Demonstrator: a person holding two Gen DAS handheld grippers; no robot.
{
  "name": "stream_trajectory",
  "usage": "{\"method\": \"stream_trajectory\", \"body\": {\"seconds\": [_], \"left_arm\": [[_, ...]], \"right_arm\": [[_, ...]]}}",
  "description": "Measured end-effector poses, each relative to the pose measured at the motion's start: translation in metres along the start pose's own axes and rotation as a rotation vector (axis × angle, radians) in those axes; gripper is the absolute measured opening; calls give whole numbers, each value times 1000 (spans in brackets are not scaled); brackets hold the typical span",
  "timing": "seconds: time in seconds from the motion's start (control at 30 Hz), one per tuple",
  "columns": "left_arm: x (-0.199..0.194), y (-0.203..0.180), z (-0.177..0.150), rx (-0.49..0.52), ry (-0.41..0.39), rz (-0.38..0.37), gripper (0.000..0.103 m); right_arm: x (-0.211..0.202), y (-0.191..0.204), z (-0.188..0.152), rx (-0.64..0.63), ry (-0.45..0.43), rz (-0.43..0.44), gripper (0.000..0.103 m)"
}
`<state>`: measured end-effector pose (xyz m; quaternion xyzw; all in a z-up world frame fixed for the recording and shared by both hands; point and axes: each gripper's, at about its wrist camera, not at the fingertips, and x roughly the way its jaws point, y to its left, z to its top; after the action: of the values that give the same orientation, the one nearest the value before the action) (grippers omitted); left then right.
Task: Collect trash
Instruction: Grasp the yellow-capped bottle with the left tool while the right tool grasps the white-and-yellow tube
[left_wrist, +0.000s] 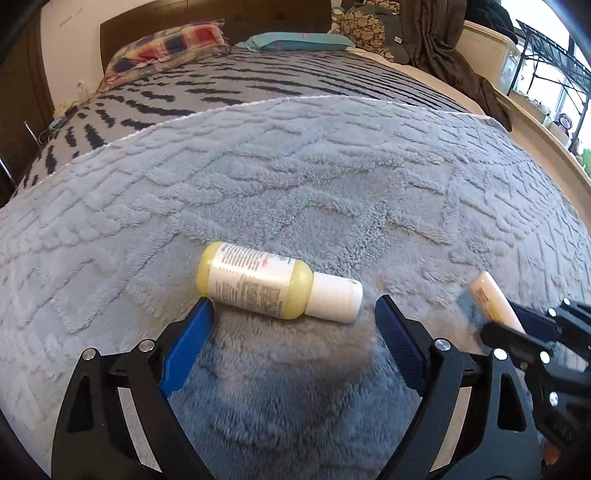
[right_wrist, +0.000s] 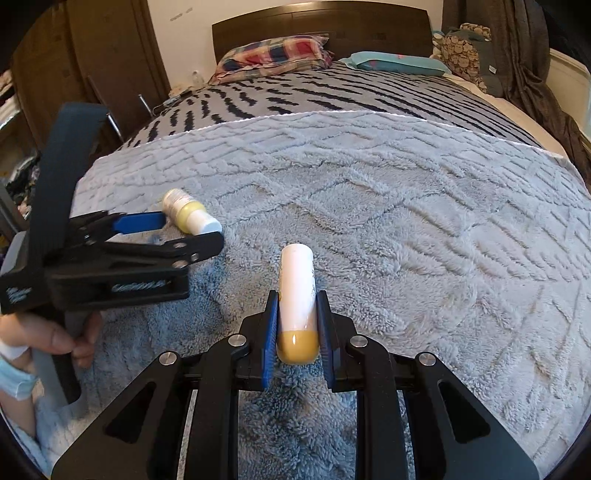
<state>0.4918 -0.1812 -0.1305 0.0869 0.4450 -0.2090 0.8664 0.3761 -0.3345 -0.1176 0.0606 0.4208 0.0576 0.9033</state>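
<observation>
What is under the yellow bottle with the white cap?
The yellow bottle lies on its side directly on the fluffy blue-grey blanket, just ahead of the open left gripper. Whatever lies beneath that blanket there is covered.

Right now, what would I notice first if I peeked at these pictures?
First, the white tube with the yellow cap, pinched in the right gripper. Next, the yellow bottle lying on the fluffy grey blanket, just ahead of the wide-open left gripper.
</observation>
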Motion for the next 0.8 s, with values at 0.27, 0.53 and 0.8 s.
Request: {"method": "stream_trajectory", "body": {"seconds": [0.27, 0.53, 0.8], "left_arm": [[7, -5, 3, 46, -13, -12, 80], [18, -9, 9, 74, -8, -16, 81], [12, -15, 7, 79, -3, -37, 37]], "right_arm": [[5, 2, -2, -9, 7, -11, 21], [10, 0, -2, 1, 14, -7, 21], [9, -1, -3, 7, 7, -10, 21]]}}
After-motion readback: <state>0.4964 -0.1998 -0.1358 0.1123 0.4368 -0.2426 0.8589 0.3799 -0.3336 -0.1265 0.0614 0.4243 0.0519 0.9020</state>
